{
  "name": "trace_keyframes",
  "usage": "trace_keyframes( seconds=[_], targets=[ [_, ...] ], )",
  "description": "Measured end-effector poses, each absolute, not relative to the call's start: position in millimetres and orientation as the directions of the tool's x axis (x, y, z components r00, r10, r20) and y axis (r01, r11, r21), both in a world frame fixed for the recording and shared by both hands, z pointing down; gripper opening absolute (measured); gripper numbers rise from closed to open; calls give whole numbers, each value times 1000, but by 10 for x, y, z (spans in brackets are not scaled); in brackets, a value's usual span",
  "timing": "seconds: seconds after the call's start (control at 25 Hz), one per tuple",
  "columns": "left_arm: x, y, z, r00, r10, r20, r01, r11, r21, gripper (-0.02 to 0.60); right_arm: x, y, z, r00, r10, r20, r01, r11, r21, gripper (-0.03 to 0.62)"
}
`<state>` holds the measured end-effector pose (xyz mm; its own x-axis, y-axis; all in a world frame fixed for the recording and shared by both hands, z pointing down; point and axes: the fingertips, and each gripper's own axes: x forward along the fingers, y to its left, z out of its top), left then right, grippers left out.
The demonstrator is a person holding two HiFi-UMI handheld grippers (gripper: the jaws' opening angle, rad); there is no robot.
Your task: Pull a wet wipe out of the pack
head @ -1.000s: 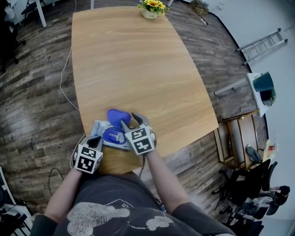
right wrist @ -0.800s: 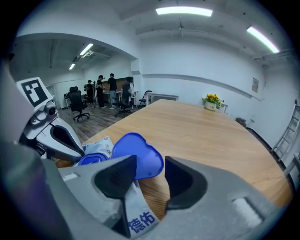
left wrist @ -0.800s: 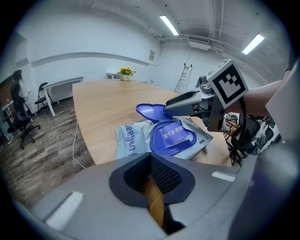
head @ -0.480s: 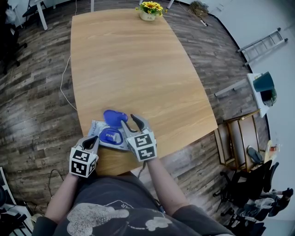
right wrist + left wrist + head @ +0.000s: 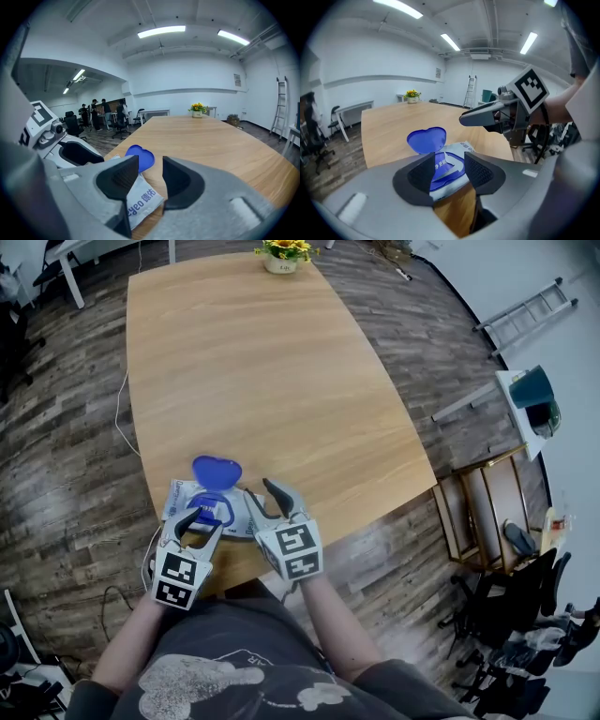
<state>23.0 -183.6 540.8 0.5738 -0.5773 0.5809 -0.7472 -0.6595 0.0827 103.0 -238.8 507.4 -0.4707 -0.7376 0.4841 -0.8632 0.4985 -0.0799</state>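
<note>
The wet wipe pack [image 5: 192, 498] lies near the table's front edge, its blue heart-shaped lid [image 5: 217, 470] flipped open. My left gripper [image 5: 200, 521] hovers over the pack's near end; its jaws have just been opening and stand wide apart with nothing gripped. In the left gripper view the pack [image 5: 459, 152], its lid [image 5: 426, 139] and a pale flap at the opening show between the pads. My right gripper [image 5: 264, 498] hangs just right of the pack; its jaws have just been closing a little but hold nothing. The pack [image 5: 143, 199] lies below its left jaw.
The wooden table [image 5: 262, 381] stretches away, with a flower pot [image 5: 281, 254] at its far end. A white cable [image 5: 127, 418] runs on the floor at the left. A shelf rack [image 5: 487, 512] and chairs stand at the right. People stand far off [image 5: 101, 112].
The left gripper went from shut to wide open and shifted from the pack's left corner to above its near end. Both grippers rose and drew back. The lid stays open.
</note>
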Motion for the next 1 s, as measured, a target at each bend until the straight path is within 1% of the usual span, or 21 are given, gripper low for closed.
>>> trace_keyframes(
  seconds=[0.04, 0.16, 0.28, 0.4, 0.52, 0.6, 0.68, 0.72, 0.76, 1.0],
  targets=[
    [258, -1841, 5441, 555, -589, 587, -744, -668, 34, 230, 1060, -2356, 5082, -472, -736, 486, -863, 498, -85, 150],
    [300, -1871, 5578, 497, -608, 619, -740, -670, -64, 272, 1110, -2268, 5117, -482, -726, 491, -859, 503, -99, 151],
    [283, -1936, 5700, 431, -625, 651, -759, -641, -113, 274, 1135, -2205, 5165, -501, -710, 495, -847, 520, -110, 150],
    [261, -1997, 5744, 393, -636, 664, -793, -600, -106, 242, 1155, -2176, 5209, -514, -698, 499, -837, 535, -114, 150],
    [231, -2028, 5694, 374, -655, 656, -816, -568, -102, 192, 1143, -2148, 5227, -527, -685, 503, -827, 549, -120, 151],
    [195, -2048, 5645, 362, -668, 650, -828, -551, -106, 131, 1114, -2140, 5231, -535, -677, 506, -820, 559, -120, 150],
    [147, -2066, 5606, 358, -680, 640, -838, -536, -100, 89, 1070, -2148, 5229, -541, -672, 507, -815, 568, -116, 150],
    [111, -2074, 5588, 358, -685, 635, -844, -528, -93, 50, 1038, -2156, 5222, -543, -671, 505, -812, 572, -113, 150],
    [69, -2082, 5570, 360, -688, 630, -850, -521, -83, 34, 1002, -2166, 5208, -545, -672, 502, -811, 575, -110, 147],
    [-172, -2106, 5546, 374, -677, 634, -851, -523, -57, 29, 771, -2208, 5104, -547, -680, 488, -804, 589, -80, 137]
  ],
)
